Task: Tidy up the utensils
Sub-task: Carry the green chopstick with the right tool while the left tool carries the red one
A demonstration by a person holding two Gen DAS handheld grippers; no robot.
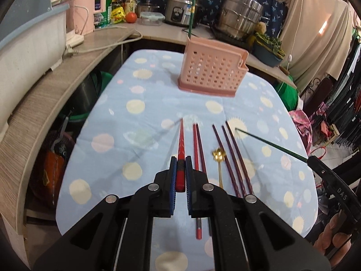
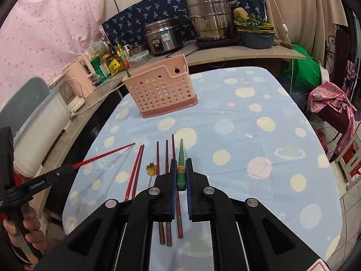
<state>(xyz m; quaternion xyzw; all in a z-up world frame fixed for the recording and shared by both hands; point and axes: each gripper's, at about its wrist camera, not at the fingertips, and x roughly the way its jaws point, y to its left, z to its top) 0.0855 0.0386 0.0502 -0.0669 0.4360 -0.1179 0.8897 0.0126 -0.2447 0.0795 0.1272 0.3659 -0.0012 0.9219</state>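
The left hand-held gripper (image 1: 180, 169) is pinching a red chopstick (image 1: 181, 140) near its thick end, with the taper pointing straight ahead of the fingers and raised off the cloth, while the right hand-held gripper (image 2: 181, 171) is pinching a green chopstick (image 2: 181, 158) the same way, thick end between the pads (image 2: 173, 180). Each grip is sitting far back on a long thin stick, so the tip is likely swinging widely with any wrist tilt, and a stick could be pivoting or slipping out between the pads if pressure eases. Just below and beside the left hand-held gripper, two reddish chopsticks (image 1: 198, 149) are lying on the worktop (image 1: 135, 135), then a small gold spoon (image 1: 219, 158), then three dark purple chopsticks (image 1: 232, 158) further toward the right hand-held gripper; a dipping tip could be knocking these out of their row (the spoon looks lightest and most easily flicked). Ahead of both, well apart from the tips, the pink perforated holder (image 1: 212, 72) is standing on the blue spotted cloth, with one green stick already upright in its far corner. The holder looks light, so a chopstick tip striking its rim or catching in a side hole instead of dropping through the open top could be pushing it back or tipping it. With both arms converging on it, the two sticks could also be crossing and colliding.
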